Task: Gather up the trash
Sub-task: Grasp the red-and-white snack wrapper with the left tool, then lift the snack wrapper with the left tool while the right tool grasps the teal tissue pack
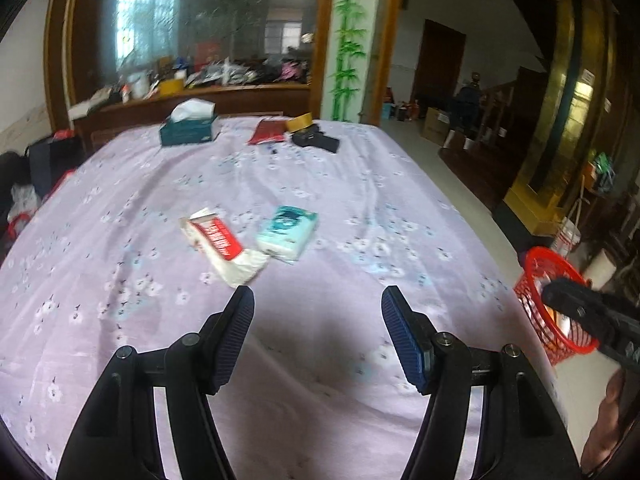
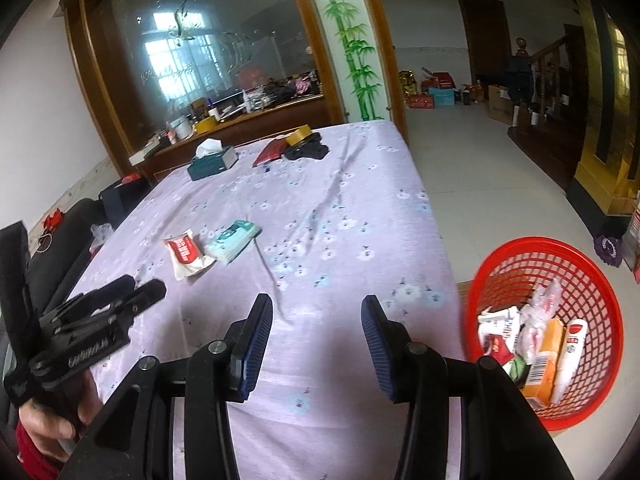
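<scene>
Lilac cloth with small white flowers covers the table in front of you, and two pieces of trash lie on it side by side near the middle: one red-and-white packet and one teal-and-white tissue pack, their near corners touching or very nearly so. Your left gripper hovers over the cloth just short of the red-and-white packet, its two blue-padded fingers spread wide with nothing between them. Your right gripper is likewise spread and empty, held above the table's near edge, with the same two packets well ahead and to its left.

One red mesh basket stands on the floor just off the table's right side. Inside it you can count roughly six or seven discarded items, among them one orange carton and one white tube with a red label; the rest overlap too much for a sure count.

At the far end of the table sit four things: one dark green tissue box, one dark red pouch, one roll of tan tape and one black object, blurred beyond naming. Behind them, one cluttered wooden sideboard backs onto a large mirror.
</scene>
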`<state>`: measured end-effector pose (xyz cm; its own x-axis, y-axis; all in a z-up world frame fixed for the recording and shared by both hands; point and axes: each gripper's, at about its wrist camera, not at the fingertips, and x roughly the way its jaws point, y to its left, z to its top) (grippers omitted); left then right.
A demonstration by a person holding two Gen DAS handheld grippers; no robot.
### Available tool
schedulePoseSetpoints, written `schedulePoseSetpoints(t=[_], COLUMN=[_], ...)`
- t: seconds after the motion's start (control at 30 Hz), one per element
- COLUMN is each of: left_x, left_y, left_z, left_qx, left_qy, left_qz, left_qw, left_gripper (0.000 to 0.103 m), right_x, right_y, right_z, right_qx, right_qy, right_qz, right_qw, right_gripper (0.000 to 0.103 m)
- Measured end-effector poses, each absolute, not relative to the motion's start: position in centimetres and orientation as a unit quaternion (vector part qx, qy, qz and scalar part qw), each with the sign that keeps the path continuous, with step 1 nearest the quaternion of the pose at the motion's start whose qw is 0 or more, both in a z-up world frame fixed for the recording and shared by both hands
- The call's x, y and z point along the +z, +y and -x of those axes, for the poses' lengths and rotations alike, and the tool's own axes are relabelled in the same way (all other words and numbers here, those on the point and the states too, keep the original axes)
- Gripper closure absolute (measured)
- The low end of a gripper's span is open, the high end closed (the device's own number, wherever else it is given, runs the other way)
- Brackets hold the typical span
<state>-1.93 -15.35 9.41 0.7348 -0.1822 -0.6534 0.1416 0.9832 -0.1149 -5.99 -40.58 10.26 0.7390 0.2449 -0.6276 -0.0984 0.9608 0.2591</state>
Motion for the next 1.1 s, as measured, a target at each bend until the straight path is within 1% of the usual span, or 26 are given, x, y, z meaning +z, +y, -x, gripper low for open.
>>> schedulePoseSetpoints(t=[0.13, 0.3, 0.47, 0.63, 0.7, 0.73, 0.8, 0.87, 0.93, 1.0, 1.07, 1.1], left_x=[9.6, 8.0, 5.7, 3.6, 2.8, 2.4, 1.7, 1.1, 1.1, 1.1, 1.2, 1.5], left_y=[-10.9, -6.4, -5.9, -7.5, -7.3, -7.2, -6.7, -6.2, -6.2, -6.1, -5.9, -5.7], left_z=[-1.6, -6.3, -10.4, -13.1, -13.6, -13.7, -14.1, -14.3, -14.3, -14.1, -13.6, -13.1], left_qx=[-0.037, 0.012, 0.03, 0.035, 0.039, 0.04, 0.038, 0.025, 0.017, 0.004, -0.005, -0.007], left_qy=[0.379, 0.419, 0.455, 0.474, 0.475, 0.476, 0.478, 0.475, 0.472, 0.467, 0.467, 0.464], left_qz=[0.079, 0.164, 0.197, 0.175, 0.176, 0.177, 0.184, 0.199, 0.192, 0.189, 0.182, 0.178], left_qw=[0.921, 0.893, 0.868, 0.862, 0.861, 0.861, 0.858, 0.857, 0.86, 0.863, 0.865, 0.868], left_gripper=[0.037, 0.037, 0.037, 0.038, 0.045, 0.046, 0.054, 0.055, 0.056, 0.063, 0.064, 0.064], right_x=[10.4, 10.4, 10.4, 10.3, 10.3, 10.4, 10.4, 10.5, 10.6, 10.8, 11.0, 11.1], right_y=[-39.9, -39.5, -39.3, -39.2, -39.1, -39.1, -39.0, -38.7, -38.1, -37.2, -36.0, -35.5], right_z=[5.8, 5.3, 4.5, 4.1, 3.9, 3.8, 3.6, 3.3, 2.7, 2.0, 1.2, 0.7], right_qx=[0.101, 0.115, 0.124, 0.126, 0.125, 0.125, 0.125, 0.128, 0.133, 0.141, 0.15, 0.152], right_qy=[0.348, 0.349, 0.351, 0.354, 0.356, 0.358, 0.361, 0.363, 0.367, 0.373, 0.377, 0.379], right_qz=[-0.099, -0.098, -0.098, -0.095, -0.093, -0.093, -0.094, -0.094, -0.096, -0.097, -0.095, -0.095], right_qw=[0.927, 0.925, 0.923, 0.922, 0.921, 0.921, 0.919, 0.918, 0.915, 0.912, 0.909, 0.908], right_gripper=[0.051, 0.049, 0.049, 0.049, 0.049, 0.049, 0.049, 0.049, 0.049, 0.049, 0.049, 0.046])
